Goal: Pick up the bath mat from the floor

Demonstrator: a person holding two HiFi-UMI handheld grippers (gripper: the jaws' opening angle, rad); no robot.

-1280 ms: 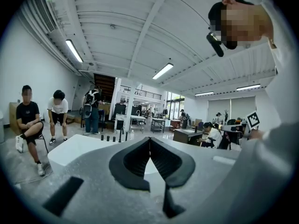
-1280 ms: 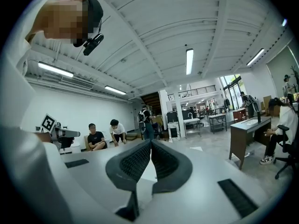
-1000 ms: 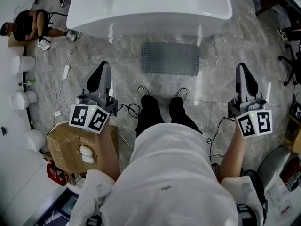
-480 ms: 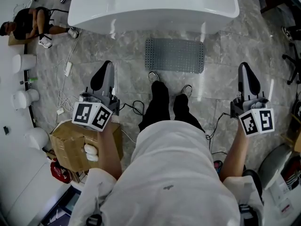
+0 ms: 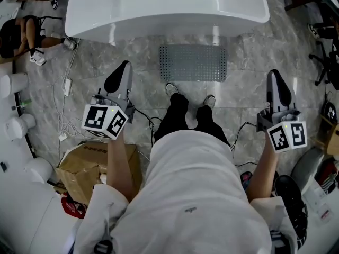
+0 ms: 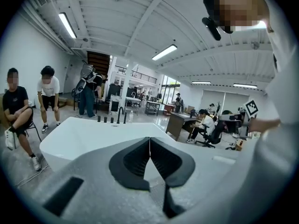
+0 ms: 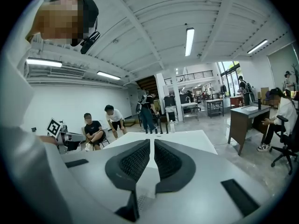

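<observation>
Two handheld grippers hang over a grey marble floor (image 5: 249, 52) as a person in a white shirt stands facing a white bathtub (image 5: 159, 9). The bath mat (image 5: 193, 63), a grey rectangle dotted with small holes, lies flat on the floor just in front of the tub's near wall. It is ahead of the person's shoes (image 5: 172, 89), and neither gripper touches it.

The left gripper (image 5: 123, 69) is held out near the mat's left end. The right gripper (image 5: 274, 78) is farther off to the mat's right. Both point toward the tub.

The left gripper view shows that gripper's dark fingers (image 6: 133, 160) pressed together with nothing between them, and the tub's rim lies beyond. In the right gripper view the fingers (image 7: 133, 162) are likewise closed tip to tip and empty.

A cardboard box (image 5: 87, 165) sits on the floor at the person's left, near a tangle of white cables (image 5: 66, 105). A seated onlooker (image 5: 18, 33) waits by the tub's left end. Farther back in the open workshop, another person (image 6: 205, 125) sits at a desk.
</observation>
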